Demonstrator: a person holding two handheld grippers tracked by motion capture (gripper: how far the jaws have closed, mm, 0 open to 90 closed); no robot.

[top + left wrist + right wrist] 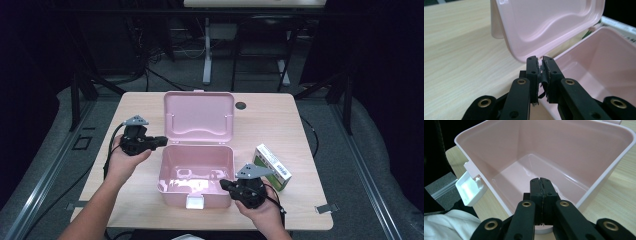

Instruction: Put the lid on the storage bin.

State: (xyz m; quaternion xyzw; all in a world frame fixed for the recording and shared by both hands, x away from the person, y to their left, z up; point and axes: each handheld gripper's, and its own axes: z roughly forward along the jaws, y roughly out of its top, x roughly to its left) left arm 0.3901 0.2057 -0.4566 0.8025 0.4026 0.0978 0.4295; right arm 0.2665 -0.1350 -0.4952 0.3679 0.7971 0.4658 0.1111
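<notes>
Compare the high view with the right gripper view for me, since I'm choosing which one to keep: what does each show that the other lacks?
High view alone: the green-and-white carton, the raised pink lid, the left gripper beside the box, both hands.

Right gripper view alone: a close look at the white plastic latch hanging open, and the right gripper jaws pressed together at the box's rim.

Both: the open pink plastic box, nothing in it, on the light wooden table.

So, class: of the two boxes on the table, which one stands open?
The pink box, its lid raised behind it; the green-and-white carton beside it is closed.
</notes>
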